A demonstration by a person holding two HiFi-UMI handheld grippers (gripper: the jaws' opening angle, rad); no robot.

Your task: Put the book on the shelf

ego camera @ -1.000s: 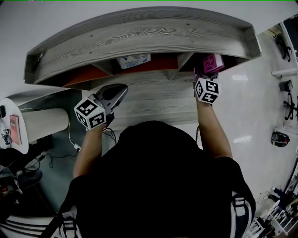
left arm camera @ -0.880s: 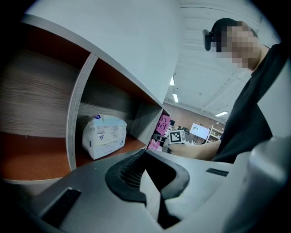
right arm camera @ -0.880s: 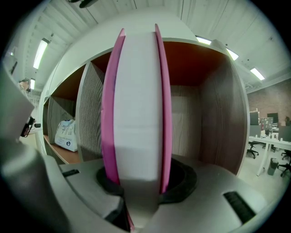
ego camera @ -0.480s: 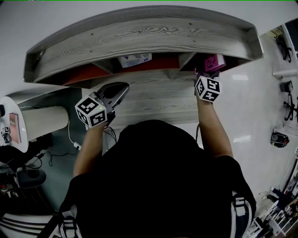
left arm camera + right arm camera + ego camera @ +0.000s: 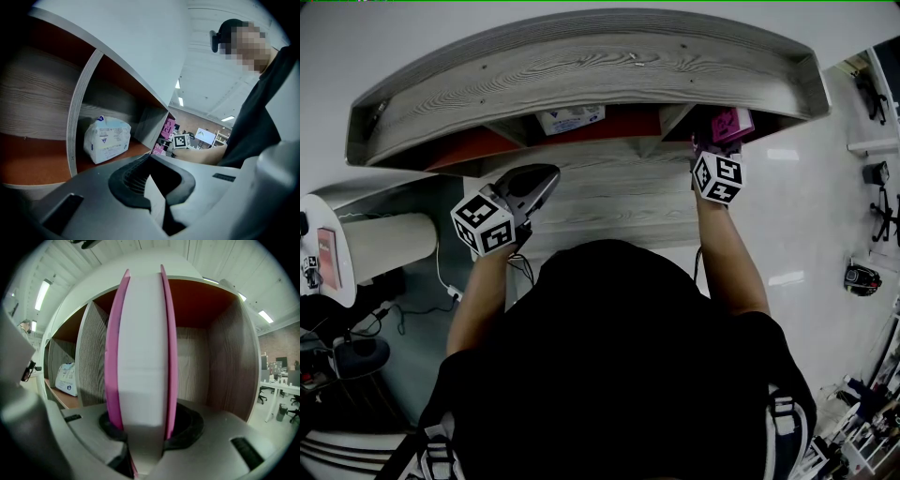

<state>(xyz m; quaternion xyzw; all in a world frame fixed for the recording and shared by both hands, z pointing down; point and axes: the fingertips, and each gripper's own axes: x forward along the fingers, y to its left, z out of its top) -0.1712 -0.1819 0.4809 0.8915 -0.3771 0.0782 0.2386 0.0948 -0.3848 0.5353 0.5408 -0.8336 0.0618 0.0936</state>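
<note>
Nothing has shifted since the earlier frames.
- Shelf: grey wood-grain unit with red-backed compartments, standing on pale glossy floor.
- Book: pink covers, upright at the mouth of the right-end compartment, clamped between the right gripper jaws.
- Left gripper: jaws together, empty, in front of the shelf.
- White packet: in the middle compartment.
- Strip lights: on the ceiling.

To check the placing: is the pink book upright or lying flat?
Upright: the pink book stands on edge, covers parallel to the shelf dividers, clamped in the right gripper.
</note>
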